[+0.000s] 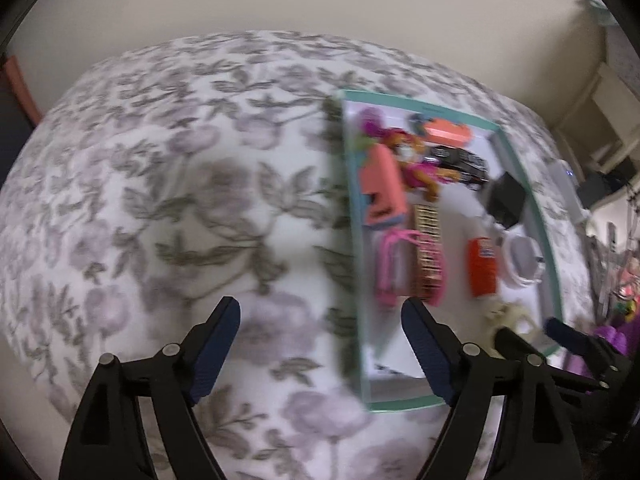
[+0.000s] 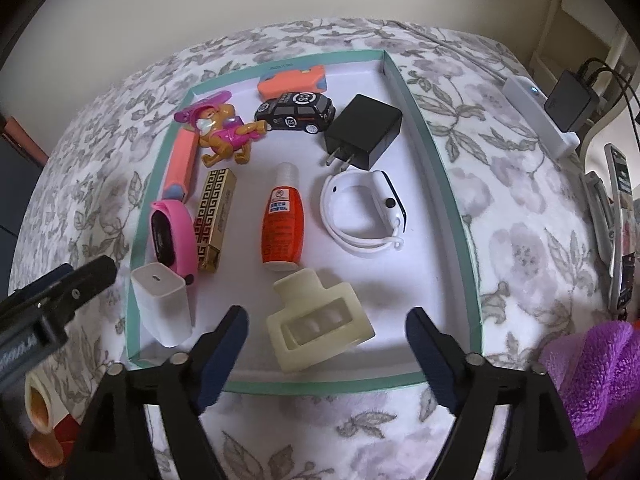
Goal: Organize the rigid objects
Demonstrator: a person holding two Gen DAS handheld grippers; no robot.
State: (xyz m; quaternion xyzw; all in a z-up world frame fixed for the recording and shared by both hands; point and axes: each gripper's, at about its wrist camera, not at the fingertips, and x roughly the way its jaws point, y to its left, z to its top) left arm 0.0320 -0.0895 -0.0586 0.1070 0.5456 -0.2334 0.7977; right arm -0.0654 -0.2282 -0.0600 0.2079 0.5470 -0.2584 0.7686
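A teal-rimmed white tray [image 2: 452,184] lies on a flowered bedspread. It holds a cream hair claw [image 2: 320,328], a white charger cube [image 2: 162,306], a pink band [image 2: 172,236], a gold patterned box [image 2: 214,220], an orange bottle [image 2: 282,228], a white smartwatch [image 2: 364,212], a black plug adapter [image 2: 366,132], a black toy car [image 2: 296,112] and a toy pup [image 2: 226,132]. My right gripper [image 2: 327,314] stands open above the hair claw, its pads clear of it. My left gripper [image 1: 320,306] is open and empty over the bedspread, by the tray's [image 1: 352,200] left rim.
A white power strip [image 2: 540,116] with a black adapter lies at the right of the bed. A purple fleece cloth [image 2: 592,380] sits at the lower right. Flat devices [image 2: 620,208] lie along the right edge. Cream and orange items [image 2: 40,420] sit at the lower left.
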